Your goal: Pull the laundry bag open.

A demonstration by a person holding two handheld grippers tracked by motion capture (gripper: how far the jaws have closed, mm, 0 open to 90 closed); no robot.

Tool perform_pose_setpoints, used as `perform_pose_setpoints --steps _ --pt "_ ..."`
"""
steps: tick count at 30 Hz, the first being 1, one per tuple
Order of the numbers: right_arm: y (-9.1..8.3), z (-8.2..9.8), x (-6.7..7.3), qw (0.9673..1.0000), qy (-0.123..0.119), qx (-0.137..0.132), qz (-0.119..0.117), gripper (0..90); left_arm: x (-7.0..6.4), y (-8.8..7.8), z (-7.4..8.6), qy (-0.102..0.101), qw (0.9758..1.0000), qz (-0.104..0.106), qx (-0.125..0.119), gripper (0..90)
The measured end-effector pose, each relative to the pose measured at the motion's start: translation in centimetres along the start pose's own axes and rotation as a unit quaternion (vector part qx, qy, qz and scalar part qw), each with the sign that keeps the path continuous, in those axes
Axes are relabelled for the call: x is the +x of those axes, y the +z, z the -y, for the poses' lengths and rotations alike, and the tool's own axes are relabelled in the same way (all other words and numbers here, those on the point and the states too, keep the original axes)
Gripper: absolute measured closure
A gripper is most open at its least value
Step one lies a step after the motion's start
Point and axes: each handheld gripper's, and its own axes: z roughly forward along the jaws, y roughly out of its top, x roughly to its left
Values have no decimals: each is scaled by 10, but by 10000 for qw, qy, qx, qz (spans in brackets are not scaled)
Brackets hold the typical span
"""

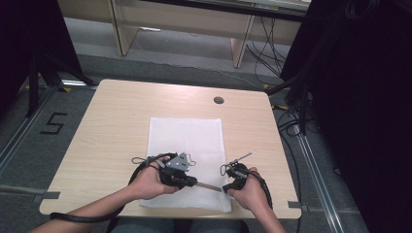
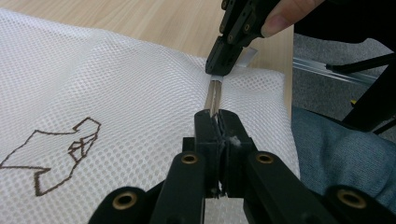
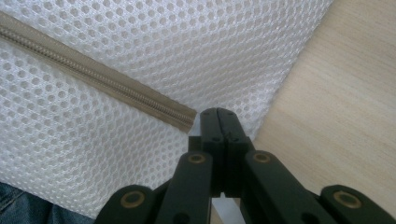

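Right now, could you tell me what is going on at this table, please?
A person is working the zipper of a white mesh bag that lies flat on the wooden table. The left tool is shut on the zipper partway along it. The right tool is shut at the zipper's end near the bag's edge, seemingly pinching the bag there. Both sit at the bag's near end, the zipper stretched between them.
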Motion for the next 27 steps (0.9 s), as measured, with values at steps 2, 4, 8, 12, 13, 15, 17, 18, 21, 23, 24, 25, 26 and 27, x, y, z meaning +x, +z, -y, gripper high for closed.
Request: perform_pose_setpoints --steps 2,4,8,12,13,15,17,18,21,23,24,25,26,27 --pt "0 0 1 10000 50 -29 17 900 1 -1 2 51 10000 10 4 873" --pt "0 0 1 10000 24 -27 22 900 1 -1 3 71 10000 5 34 873" --pt "1 0 1 10000 35 -32 15 900 0 -4 2 -7 10000 -7 -22 873" --pt "1 0 0 10000 19 -40 3 900 0 -7 4 -36 10000 -24 -68 873" --pt "1 0 0 10000 19 -40 3 900 0 -7 5 -46 10000 0 -42 873" --pt "0 0 1 10000 50 -27 13 900 0 -7 6 -52 10000 -4 -32 873" --pt "0 0 1 10000 17 -32 20 900 0 -8 5 40 10000 -19 -18 873" --pt "0 0 1 10000 28 -31 25 900 -1 -9 5 -42 10000 -26 -45 873" --pt "0 0 0 10000 1 1 11 900 0 -14 6 -38 10000 -36 -58 873" --pt "1 0 1 10000 41 -35 12 900 2 -16 7 49 10000 -50 -35 874" --pt "0 0 1 10000 50 -26 13 900 0 -16 8 -52 10000 -67 -40 873" --pt "0 0 1 10000 33 -25 17 900 1 -16 9 -58 10000 -37 -67 873" --pt "0 0 1 10000 20 -22 22 900 1 -15 10 -72 9999 -24 -69 873" --pt "0 0 1 10000 20 -22 22 900 0 -16 10 -42 10000 -43 -25 873"
